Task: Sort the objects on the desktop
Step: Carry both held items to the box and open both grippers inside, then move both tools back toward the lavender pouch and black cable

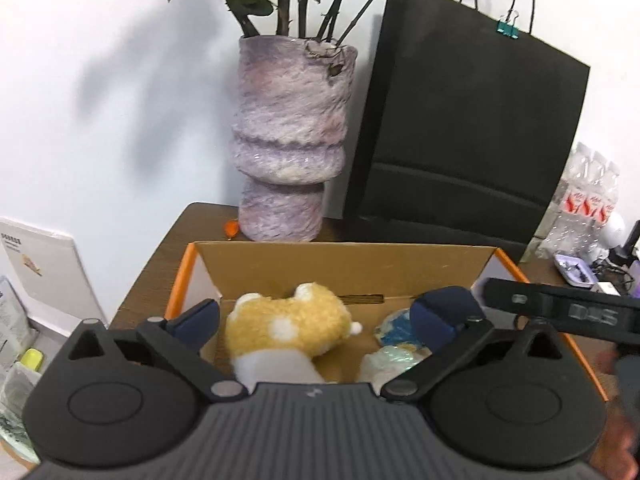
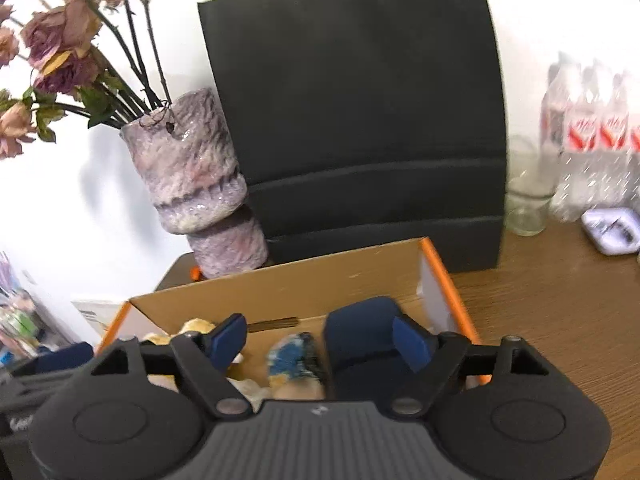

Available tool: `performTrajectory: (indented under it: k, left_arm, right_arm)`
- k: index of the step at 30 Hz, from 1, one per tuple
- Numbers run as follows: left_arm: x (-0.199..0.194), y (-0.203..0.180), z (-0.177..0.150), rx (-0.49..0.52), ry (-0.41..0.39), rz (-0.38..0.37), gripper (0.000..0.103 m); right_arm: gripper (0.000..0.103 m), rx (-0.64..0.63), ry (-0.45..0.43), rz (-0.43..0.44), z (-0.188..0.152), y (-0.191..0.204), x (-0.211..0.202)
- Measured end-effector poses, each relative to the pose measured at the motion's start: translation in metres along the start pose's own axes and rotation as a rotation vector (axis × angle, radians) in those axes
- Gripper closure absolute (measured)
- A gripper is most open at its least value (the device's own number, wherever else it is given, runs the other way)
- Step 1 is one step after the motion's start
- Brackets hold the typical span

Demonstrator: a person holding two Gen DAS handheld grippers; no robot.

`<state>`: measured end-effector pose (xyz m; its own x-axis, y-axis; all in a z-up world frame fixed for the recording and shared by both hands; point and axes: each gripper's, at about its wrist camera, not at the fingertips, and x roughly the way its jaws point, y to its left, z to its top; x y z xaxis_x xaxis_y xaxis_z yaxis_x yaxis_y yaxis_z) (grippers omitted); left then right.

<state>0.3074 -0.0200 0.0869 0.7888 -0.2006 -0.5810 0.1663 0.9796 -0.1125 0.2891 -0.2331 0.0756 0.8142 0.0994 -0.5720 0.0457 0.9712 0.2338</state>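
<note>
Inside the open cardboard box (image 1: 344, 268), a yellow-and-white plush toy (image 1: 288, 328) is framed between the widely spread fingers of the left gripper (image 1: 320, 320), untouched by either pad, with crumpled blue-and-white wrappers (image 1: 394, 330) lying just beside it. The right gripper (image 2: 320, 340) is seen hovering over the same box, fingers likewise spread and holding nothing. Any release is best made low and central, clear of the box wall. Beyond stand a mottled purple vase (image 1: 288, 140) and a black paper bag (image 1: 464, 120).

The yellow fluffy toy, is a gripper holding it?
No. The yellow plush toy lies in the cardboard box, between the left gripper's open fingers, untouched. The right gripper is open too.
</note>
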Motion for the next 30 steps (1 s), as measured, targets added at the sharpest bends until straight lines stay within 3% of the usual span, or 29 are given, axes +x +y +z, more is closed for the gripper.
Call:
performTrajectory:
  k: [5, 8, 11, 15, 19, 21, 30]
  left_arm:
    - [-0.024, -0.008, 0.005, 0.031, -0.040, 0.031, 0.000]
    - [-0.060, -0.017, 0.007, 0.082, -0.112, 0.057, 0.000]
    - [-0.107, -0.024, -0.004, 0.137, -0.195, 0.066, 0.000]
    - [-0.153, -0.020, -0.032, 0.106, -0.166, 0.040, 0.000]
    - [-0.192, -0.018, -0.076, 0.100, -0.156, 0.019, 0.000]
    - [-0.206, -0.018, -0.099, 0.098, -0.138, 0.003, 0.000]
    - [-0.252, -0.022, -0.221, -0.006, -0.088, 0.101, 0.000]
  right_arm:
    - [0.019, -0.063, -0.033, -0.012, 0.001, 0.003, -0.041]
    - [0.017, -0.027, -0.057, 0.050, -0.001, 0.003, -0.079]
    - [0.011, -0.125, -0.069, 0.086, -0.001, 0.012, -0.114]
    - [0.007, -0.195, -0.102, 0.034, -0.016, 0.013, -0.160]
    - [0.007, -0.109, -0.140, 0.084, -0.064, -0.007, -0.196]
    - [0.007, -0.107, -0.097, 0.086, -0.093, -0.008, -0.204]
    - [0.007, -0.200, 0.007, -0.002, -0.216, 0.002, -0.253]
